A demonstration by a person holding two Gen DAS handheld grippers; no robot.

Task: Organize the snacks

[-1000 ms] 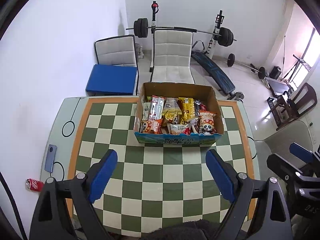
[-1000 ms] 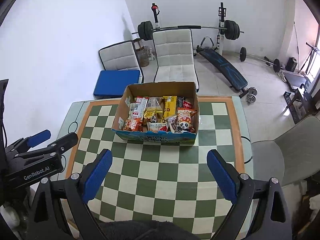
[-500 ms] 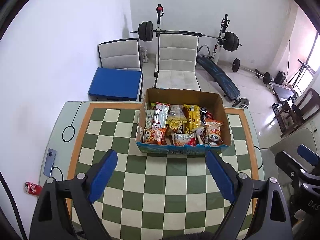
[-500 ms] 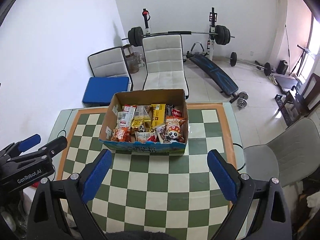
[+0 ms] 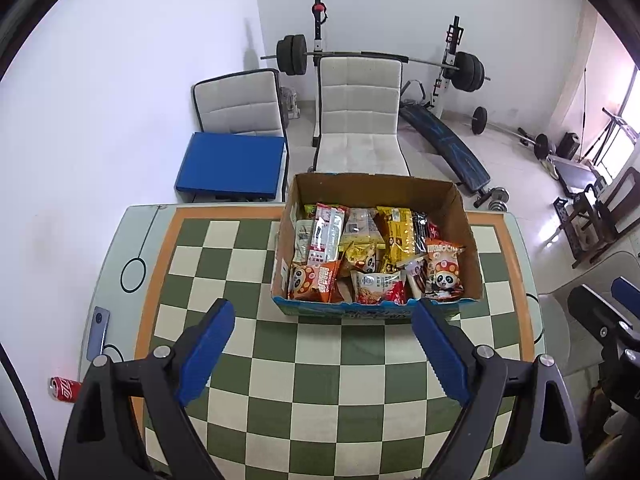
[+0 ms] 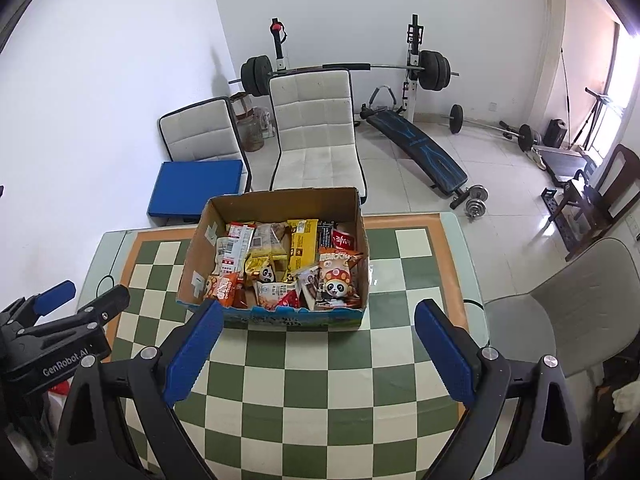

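Cardboard box [image 5: 376,188] near far table [image 5: 320,380] edge.

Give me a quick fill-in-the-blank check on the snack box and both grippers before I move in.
1. The snacks sit inside a ____ box on the checkered table.
2. The left gripper has its jaws ____ and holds nothing.
3. The right gripper hovers ____ the table.
4. A red ____ lies on the floor left of the table.

Missing words: cardboard; open; above; can
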